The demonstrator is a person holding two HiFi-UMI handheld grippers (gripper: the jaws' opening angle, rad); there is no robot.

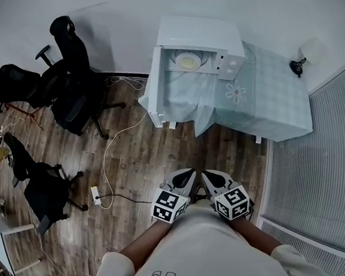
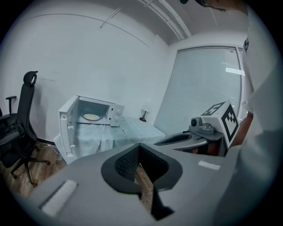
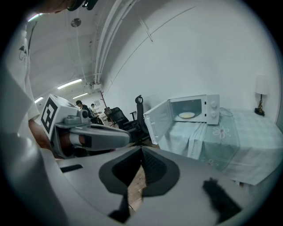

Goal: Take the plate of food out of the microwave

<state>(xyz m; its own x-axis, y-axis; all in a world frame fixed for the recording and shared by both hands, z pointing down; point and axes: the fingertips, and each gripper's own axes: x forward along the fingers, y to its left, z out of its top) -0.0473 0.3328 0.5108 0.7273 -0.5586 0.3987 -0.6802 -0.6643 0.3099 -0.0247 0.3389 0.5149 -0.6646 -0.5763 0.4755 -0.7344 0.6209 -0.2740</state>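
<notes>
A white microwave [image 1: 202,32] stands on a table under a pale blue cloth [image 1: 265,96], its door [image 1: 157,87] swung wide to the left. Inside lies a plate of yellowish food [image 1: 188,59], also seen as the plate [image 2: 91,117] in the left gripper view and the plate [image 3: 186,115] in the right gripper view. Both grippers are held close to my body, well short of the table, above the wooden floor. My left gripper [image 1: 189,173] [image 2: 139,145] is shut with nothing in it. My right gripper [image 1: 207,174] [image 3: 141,148] is likewise shut and empty.
Black office chairs [image 1: 73,71] [image 1: 41,182] stand to the left. Cables and a power strip [image 1: 96,195] lie on the floor between me and the table. A small lamp [image 1: 309,53] sits at the table's far right corner. Window blinds [image 1: 319,169] run along the right.
</notes>
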